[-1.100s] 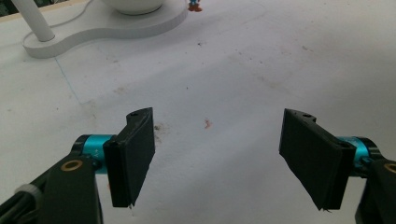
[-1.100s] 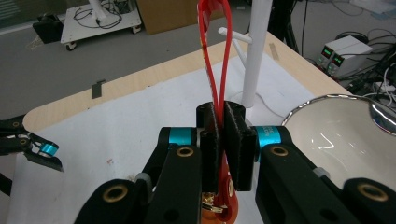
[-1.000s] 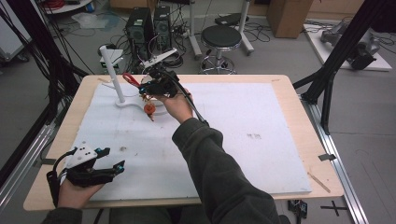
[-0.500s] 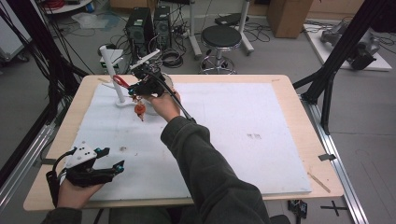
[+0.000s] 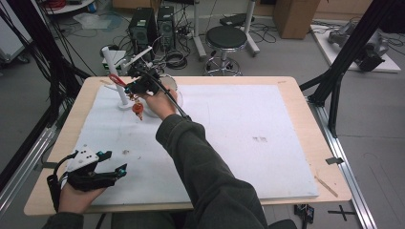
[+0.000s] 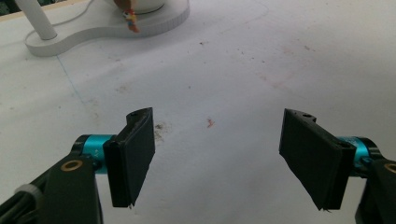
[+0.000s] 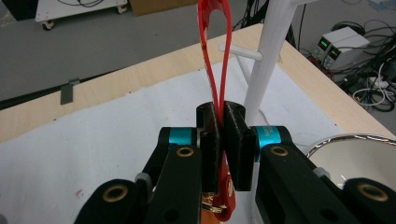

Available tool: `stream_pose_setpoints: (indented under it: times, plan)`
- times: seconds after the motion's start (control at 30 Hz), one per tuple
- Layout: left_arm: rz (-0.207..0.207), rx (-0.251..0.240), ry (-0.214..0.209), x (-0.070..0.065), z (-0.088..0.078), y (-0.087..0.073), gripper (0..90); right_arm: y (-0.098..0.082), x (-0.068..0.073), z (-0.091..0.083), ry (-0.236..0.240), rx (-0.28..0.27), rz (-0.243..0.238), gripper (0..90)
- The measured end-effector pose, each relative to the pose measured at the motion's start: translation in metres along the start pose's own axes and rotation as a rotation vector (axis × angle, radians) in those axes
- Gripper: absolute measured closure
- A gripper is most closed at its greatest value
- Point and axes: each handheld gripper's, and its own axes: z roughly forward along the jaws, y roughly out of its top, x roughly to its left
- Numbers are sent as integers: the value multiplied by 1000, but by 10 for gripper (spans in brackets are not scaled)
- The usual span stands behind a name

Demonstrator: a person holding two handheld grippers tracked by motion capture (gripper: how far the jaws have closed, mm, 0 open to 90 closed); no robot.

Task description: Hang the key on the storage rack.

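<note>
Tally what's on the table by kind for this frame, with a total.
White post stand: 1
Red-looped ornament pinched in the right gripper: 1
Shiny round bowl: 1
White mat: 1
Hand-held grippers, counting the open left gripper: 2
Total: 6

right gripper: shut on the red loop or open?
Shut. The right gripper has both black pads pressed on the red loop, which sticks up beside the white stand.

High view looks forward and down over the tabletop; both claw views sit close, sharing the white stand.
</note>
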Motion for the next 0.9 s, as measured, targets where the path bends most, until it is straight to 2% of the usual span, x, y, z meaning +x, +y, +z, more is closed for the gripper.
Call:
stream_pose_setpoints:
  times: [0.57, 0.9]
  plan:
    - [-2, 1, 1, 1, 1, 0, 272, 10, 0, 30, -38, 64, 0, 850]
    - [-1, 0, 2, 1, 1, 0, 272, 7, 0, 43, -72, 123, 0, 850]
